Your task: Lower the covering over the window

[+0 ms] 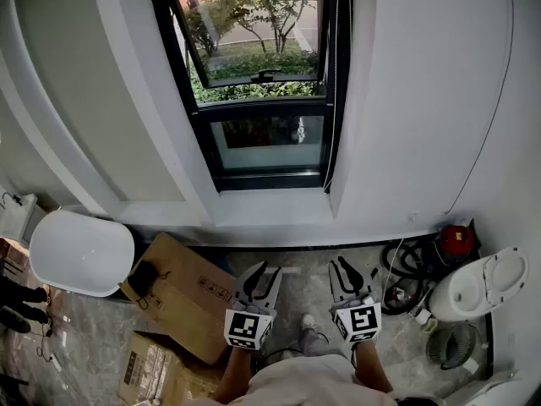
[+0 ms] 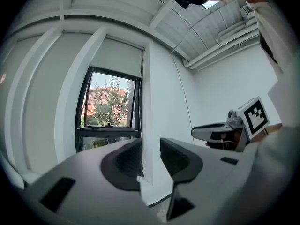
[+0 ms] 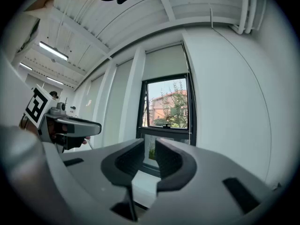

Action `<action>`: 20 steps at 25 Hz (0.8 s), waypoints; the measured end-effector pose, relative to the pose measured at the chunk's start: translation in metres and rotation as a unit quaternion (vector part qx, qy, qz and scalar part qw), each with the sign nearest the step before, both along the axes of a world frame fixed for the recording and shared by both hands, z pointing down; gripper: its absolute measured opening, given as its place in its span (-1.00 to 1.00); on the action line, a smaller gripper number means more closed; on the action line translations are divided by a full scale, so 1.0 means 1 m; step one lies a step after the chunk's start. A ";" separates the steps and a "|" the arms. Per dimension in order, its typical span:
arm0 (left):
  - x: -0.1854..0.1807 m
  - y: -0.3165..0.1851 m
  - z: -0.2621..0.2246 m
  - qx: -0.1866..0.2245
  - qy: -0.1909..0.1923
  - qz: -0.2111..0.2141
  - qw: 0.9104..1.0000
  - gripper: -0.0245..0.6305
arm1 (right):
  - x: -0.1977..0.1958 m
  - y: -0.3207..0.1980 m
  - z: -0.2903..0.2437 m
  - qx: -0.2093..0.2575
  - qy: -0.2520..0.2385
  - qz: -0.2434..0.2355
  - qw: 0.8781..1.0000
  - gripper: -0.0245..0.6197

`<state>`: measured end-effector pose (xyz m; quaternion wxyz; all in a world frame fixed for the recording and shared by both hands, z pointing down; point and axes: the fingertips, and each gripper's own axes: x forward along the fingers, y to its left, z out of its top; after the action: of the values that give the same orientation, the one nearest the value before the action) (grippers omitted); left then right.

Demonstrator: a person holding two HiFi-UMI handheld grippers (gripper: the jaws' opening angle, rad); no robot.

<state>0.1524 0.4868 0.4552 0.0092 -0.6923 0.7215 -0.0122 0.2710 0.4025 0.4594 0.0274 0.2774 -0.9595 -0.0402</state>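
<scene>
1. My left tongs (image 1: 260,279) and right tongs (image 1: 347,276) are both spread, pinching nothing.
2. The blind (image 3: 166,62) hangs raised atop the window (image 1: 258,66), at 12 o'clock, well apart from both.

The tall glass window with a black metal frame (image 1: 262,108) shows green leaves and a salmon-orange building through its panes. Over its top hangs a plain off-white fabric roller blind (image 3: 165,62), close in tone to the smooth white wall (image 1: 406,100) right of the window. Below the window the stone floor (image 1: 93,337) is mottled grey. Below-left of the window lie a flat brown cardboard box (image 1: 199,299) with dark print and a rounded white plastic object (image 1: 80,252); below-right sits a round red canister (image 1: 456,242). Beneath the window, the left gripper (image 1: 266,271) and right gripper (image 1: 345,269) have black jaws and white cubes patterned with black squares.
</scene>
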 end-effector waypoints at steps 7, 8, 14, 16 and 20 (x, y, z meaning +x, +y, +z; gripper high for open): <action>-0.014 -0.042 0.004 -0.002 -0.003 -0.013 1.000 -0.56 | -0.023 -0.037 0.007 -0.009 -0.001 -0.020 1.000 -0.72; -0.016 -0.049 0.005 -0.003 -0.004 -0.016 1.000 -0.57 | -0.027 -0.043 0.009 -0.010 -0.001 -0.023 1.000 -0.72; -0.027 -0.089 0.004 -0.009 -0.009 -0.027 1.000 -0.61 | -0.046 -0.083 0.011 -0.016 -0.002 -0.043 0.999 -0.72; -0.031 -0.101 0.004 -0.011 -0.010 -0.031 0.999 -0.62 | -0.052 -0.096 0.010 -0.017 -0.004 -0.047 0.999 -0.72; -0.037 -0.128 0.003 -0.015 -0.012 -0.038 0.999 -0.63 | -0.059 -0.122 0.007 -0.019 -0.005 -0.055 0.998 -0.72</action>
<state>0.1158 0.3592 0.4577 0.0068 -0.6642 0.7468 -0.0319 0.2123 0.2804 0.4662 0.0252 0.2240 -0.9740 -0.0221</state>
